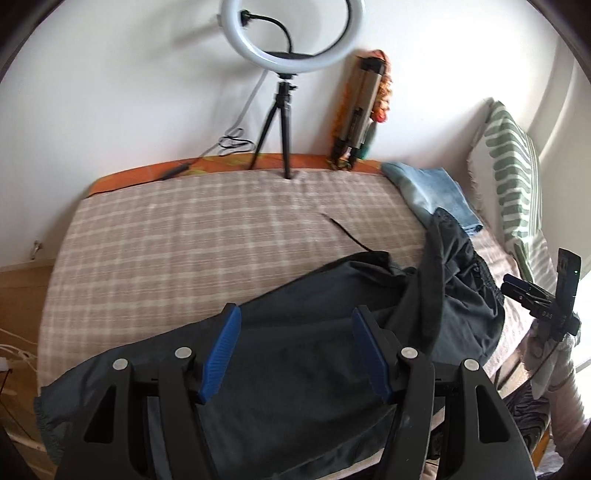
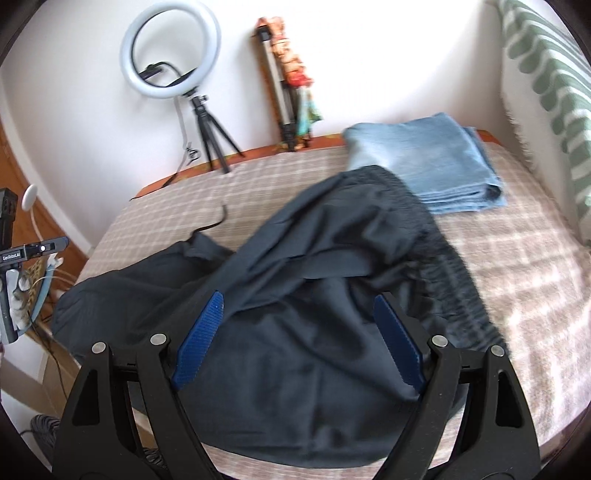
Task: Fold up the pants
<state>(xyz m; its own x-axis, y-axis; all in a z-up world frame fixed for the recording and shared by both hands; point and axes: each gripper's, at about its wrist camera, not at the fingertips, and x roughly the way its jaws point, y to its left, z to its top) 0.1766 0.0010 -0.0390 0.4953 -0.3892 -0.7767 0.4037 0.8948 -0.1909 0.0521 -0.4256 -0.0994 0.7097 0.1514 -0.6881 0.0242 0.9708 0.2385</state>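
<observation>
Your dark pants (image 2: 295, 332) lie rumpled across the checked bed (image 2: 517, 288), filling the lower frame beneath both released claws: left claw (image 1: 295, 354), right claw (image 2: 303, 339).

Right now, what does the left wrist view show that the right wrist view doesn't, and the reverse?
Only the left wrist view shows the pants' elastic cuff hanging over the bed's near edge, and the open right gripper. Only the right wrist view shows the gathered waistband and the whole stack of folded jeans. Both share the dark pants, checked bedspread, ring light and striped pillow.
</observation>
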